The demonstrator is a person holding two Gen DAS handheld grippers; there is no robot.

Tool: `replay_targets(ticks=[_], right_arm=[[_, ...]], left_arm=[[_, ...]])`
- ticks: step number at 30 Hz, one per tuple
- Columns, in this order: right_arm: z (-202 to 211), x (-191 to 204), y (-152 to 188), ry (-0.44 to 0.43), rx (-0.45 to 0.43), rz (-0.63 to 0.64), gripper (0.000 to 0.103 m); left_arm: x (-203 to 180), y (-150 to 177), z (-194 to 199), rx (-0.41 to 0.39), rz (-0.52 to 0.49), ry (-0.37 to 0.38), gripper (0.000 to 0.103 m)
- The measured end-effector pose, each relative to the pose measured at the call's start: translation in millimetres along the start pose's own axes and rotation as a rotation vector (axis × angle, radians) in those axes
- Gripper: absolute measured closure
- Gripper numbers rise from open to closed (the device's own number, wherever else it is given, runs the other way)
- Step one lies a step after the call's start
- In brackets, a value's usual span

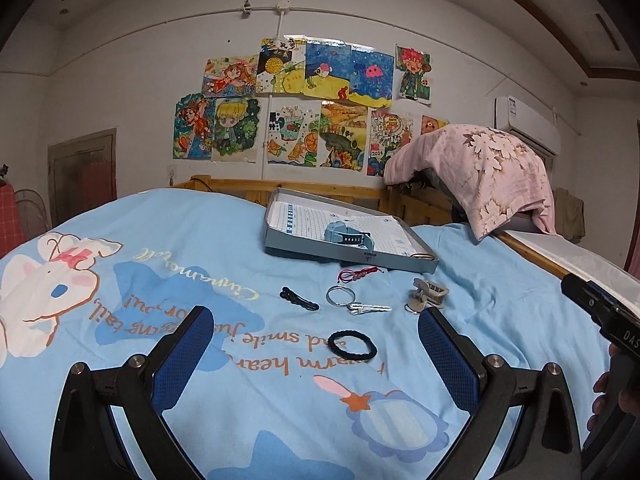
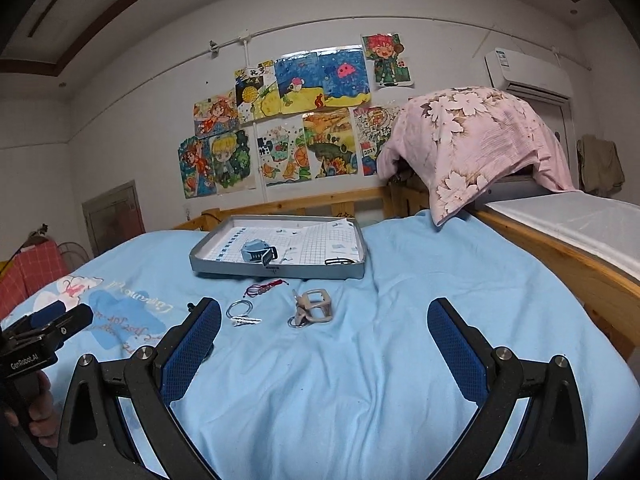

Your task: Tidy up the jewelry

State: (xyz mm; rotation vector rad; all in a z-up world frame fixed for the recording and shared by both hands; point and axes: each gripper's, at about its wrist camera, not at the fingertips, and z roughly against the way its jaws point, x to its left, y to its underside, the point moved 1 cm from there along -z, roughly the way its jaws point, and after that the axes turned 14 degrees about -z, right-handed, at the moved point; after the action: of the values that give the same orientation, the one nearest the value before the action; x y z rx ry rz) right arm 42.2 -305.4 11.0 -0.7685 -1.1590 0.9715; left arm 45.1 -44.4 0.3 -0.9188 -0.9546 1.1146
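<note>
A grey tray lined with gridded paper lies on the blue bedspread and holds a light-blue watch and a thin dark loop. In front of it lie a red cord bracelet, a black hair clip, a silver ring with keys, a beige claw clip and a black hair tie. My left gripper is open above the hair tie. My right gripper is open, near side of the claw clip.
A wooden bed rail runs along the right and back. A pink flowered pillow is draped over the corner. A white mattress lies beyond the rail. Children's drawings cover the wall.
</note>
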Motion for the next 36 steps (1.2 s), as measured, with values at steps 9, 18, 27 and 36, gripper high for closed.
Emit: replay_targets(ticks=[9,18,27,36], right_arm=[[2,6,0,0.001,0.012,0.0,0.002],[-34,4,-6,-0.036,0.158,0.003,0.002],[-108,-14,8,-0.069,0.344,-0.013,0.002],[-158,-14,3,-0.067,0.311,0.033,0.002]], left_arm=[[4,8,-39,0.19,-0.015,0.107,0.0],[8,13,-90,0.357,-0.031,0.249,0.0],[-12,14,-124,0.397,-0.131,0.319,0.0],[-36,20,-150,0.435,-0.264,0.34,0.035]])
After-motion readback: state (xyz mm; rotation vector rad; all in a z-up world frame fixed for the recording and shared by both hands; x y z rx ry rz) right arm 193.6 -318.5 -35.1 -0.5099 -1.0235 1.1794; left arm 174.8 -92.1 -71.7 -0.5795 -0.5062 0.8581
